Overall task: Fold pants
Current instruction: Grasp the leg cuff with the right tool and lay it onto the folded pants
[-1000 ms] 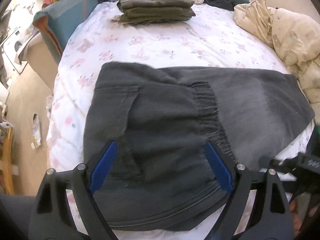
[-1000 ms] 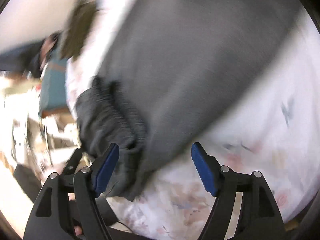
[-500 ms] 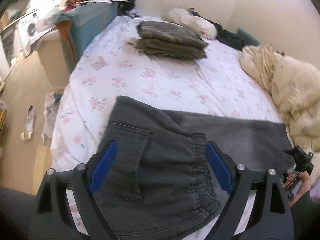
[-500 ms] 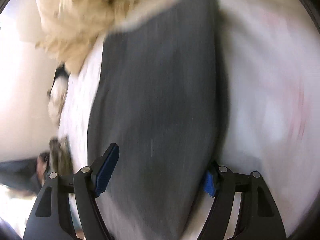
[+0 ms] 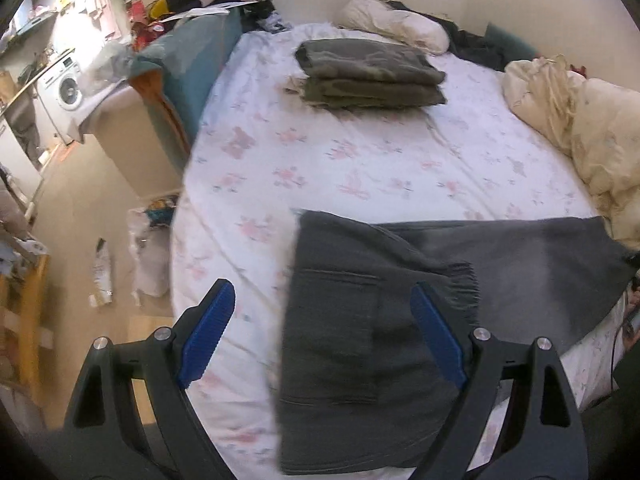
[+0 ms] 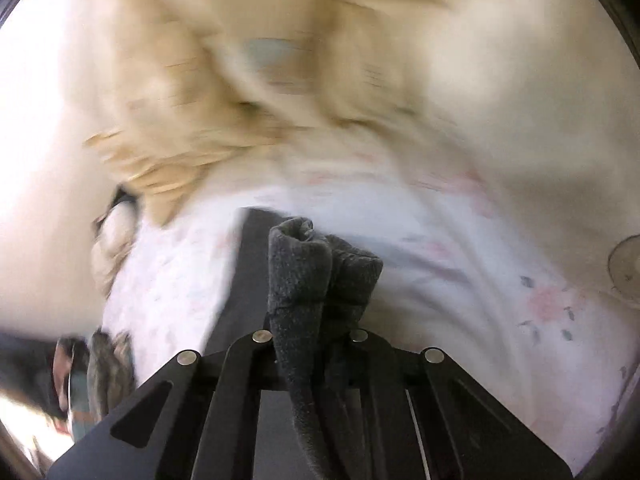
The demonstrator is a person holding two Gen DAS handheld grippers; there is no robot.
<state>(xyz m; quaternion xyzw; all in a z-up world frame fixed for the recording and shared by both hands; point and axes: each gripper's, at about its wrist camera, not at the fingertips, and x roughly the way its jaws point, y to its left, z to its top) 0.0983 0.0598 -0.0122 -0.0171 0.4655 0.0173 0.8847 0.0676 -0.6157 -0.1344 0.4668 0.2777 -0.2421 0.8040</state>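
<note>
Dark grey pants lie flat across the near edge of the bed, with the elastic waistband and a back pocket at the left and the legs stretching to the right. My left gripper is open and empty, raised above the waist end. My right gripper is shut on the bunched leg ends of the pants at the far right end. The view there is blurred.
The bed has a white floral sheet. A stack of folded olive clothes sits at the back. A cream duvet is heaped at the right, also shown in the right wrist view. A teal chair and the floor lie left.
My left gripper has lifted and drawn back to the left, off the waist. My right gripper has travelled along the legs to their ends and closed on them.
</note>
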